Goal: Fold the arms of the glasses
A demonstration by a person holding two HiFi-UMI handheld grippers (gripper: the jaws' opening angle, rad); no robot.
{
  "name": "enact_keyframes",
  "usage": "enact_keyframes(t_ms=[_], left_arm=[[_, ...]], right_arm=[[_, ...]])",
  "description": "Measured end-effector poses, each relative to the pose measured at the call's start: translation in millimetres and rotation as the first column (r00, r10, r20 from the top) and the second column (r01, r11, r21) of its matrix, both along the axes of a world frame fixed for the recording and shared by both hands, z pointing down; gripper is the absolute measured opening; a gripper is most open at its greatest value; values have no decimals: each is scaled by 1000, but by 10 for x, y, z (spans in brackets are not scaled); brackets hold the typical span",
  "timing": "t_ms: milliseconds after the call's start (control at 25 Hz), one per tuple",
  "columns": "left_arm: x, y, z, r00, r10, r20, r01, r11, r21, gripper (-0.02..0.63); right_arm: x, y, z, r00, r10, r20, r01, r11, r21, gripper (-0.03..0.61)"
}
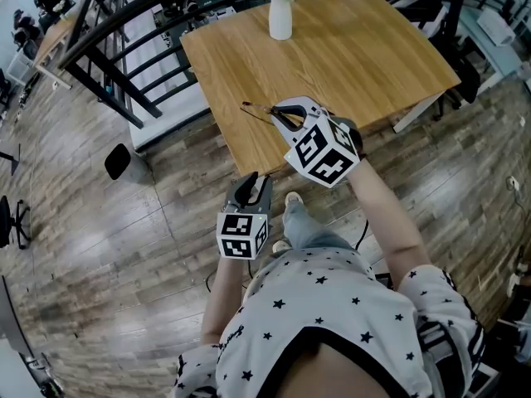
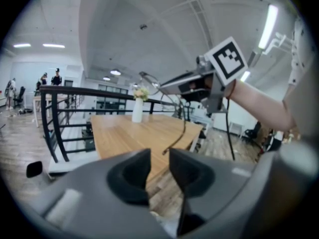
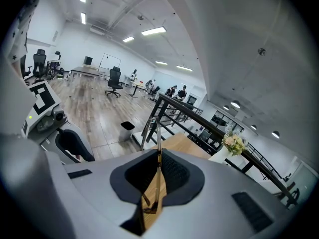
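Note:
The glasses (image 1: 259, 111), thin and dark-framed, hang over the near left edge of the wooden table (image 1: 357, 48), with my right gripper (image 1: 279, 116) shut on them. In the right gripper view the frame (image 3: 158, 156) runs upright between the closed pads. In the left gripper view the lenses (image 2: 149, 80) stick out from the right gripper (image 2: 167, 87), and one arm (image 2: 183, 119) dangles down, unfolded. My left gripper (image 1: 247, 191) is lower and nearer, off the table's edge. Its jaws (image 2: 159, 167) stand open with nothing between them, short of the dangling arm.
A white vase (image 1: 280, 15) with flowers stands at the table's far side. A black railing (image 1: 124, 65) runs along the left, with a small black bin (image 1: 119, 161) on the wooden floor. The person's leg and shoe (image 1: 292, 210) are under the grippers.

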State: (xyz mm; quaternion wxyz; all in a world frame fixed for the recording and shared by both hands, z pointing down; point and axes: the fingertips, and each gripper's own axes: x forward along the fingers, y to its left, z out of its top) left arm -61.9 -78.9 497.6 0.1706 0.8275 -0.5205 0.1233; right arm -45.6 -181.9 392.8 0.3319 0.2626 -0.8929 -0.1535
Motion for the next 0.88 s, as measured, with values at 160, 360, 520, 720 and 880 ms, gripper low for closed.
enact_keyframes(t_ms=[160,360,520,720,880], left_arm=[[-59,-23,-2,1000,-16,-2,16,1000,-2,106],[-152,-72,-28,999,-52,-10,52,999,7,106],[-244,-122,-73,997,-80,-10,81,997,20,106],[-338,-178,-104,994,-110,-3,110,994,21,106],[-392,-207,-98,991,-130,-2,130,991,21,106]], right_arm=[[11,9,17,1000,2,-2,-2,1000,-4,20],[47,44,64,1000,1,-10,-1,1000,-9,20],[60,74,123,1000,-1,-19,1,1000,-19,20],[60,107,190,1000,-7,-26,6,999,-36,20],[56,146,267,1000,-12,-29,10,999,-48,20]])
